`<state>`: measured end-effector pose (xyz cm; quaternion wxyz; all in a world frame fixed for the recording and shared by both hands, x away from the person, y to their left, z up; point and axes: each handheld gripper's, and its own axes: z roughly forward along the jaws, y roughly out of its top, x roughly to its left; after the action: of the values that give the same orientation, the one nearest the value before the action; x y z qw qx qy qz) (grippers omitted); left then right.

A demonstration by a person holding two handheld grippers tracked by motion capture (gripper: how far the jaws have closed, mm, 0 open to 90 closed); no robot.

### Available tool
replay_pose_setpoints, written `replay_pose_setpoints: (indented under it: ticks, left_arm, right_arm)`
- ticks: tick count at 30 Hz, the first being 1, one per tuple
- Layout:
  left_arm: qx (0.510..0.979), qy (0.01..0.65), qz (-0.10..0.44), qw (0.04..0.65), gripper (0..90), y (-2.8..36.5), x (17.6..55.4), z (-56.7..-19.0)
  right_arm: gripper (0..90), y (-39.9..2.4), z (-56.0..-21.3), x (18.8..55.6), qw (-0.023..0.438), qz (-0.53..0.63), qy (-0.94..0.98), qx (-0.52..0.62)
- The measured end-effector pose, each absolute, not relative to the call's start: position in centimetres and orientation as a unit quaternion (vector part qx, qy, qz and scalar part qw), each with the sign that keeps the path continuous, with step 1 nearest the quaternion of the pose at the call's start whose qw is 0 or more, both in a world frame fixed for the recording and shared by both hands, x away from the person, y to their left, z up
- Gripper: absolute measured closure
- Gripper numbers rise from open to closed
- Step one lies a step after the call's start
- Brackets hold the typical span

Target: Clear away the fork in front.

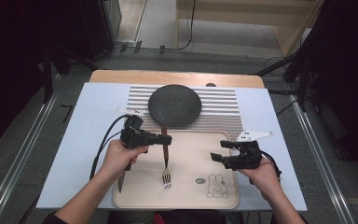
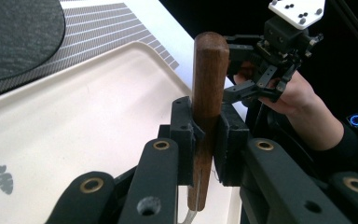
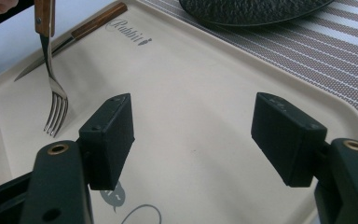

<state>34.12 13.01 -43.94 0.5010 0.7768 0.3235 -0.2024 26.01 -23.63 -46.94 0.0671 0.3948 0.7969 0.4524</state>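
Dark round plate (image 1: 175, 105) on striped placemat (image 1: 223, 109), knife (image 3: 74, 35) on beige tray (image 1: 191, 191), white table (image 1: 88, 116)

Soft overhead light, dark surroundings

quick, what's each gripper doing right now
left gripper: closed on the fork's wooden handle
right gripper: open, nothing between its jaws, over the tray

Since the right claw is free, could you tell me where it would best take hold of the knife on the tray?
Grip the knife by its wooden handle, coming from above with the jaws across it. It lies flat on the tray, and the handle is thicker than the thin blade. The left claw holds the fork close by, so approach carefully.
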Motion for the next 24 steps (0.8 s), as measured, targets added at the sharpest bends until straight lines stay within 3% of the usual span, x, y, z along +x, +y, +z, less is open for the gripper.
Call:
replay_pose_setpoints:
  ticks: [5, 10, 17, 24]
  left_arm:
    - [0.777, 0.330, -0.189, 0.502, 77.6, 13.3, 34.6, -44.5]
    - [0.787, 0.338, -0.160, 0.491, 69.0, 13.7, 35.0, -45.2]
    - [0.799, 0.342, -0.140, 0.474, 67.7, 13.9, 35.7, -46.1]
    - [0.821, 0.323, -0.105, 0.458, 58.4, 13.8, 36.1, -47.1]
  right_arm:
    - [28.8, -23.8, -47.0, 26.0, 0.069, 0.452, 0.796, 0.396]
    - [28.7, -23.8, -47.1, 26.0, 0.069, 0.450, 0.798, 0.395]
    - [28.7, -23.9, -47.2, 26.0, 0.070, 0.448, 0.798, 0.396]
    - [28.7, -23.9, -47.2, 26.1, 0.070, 0.448, 0.799, 0.396]
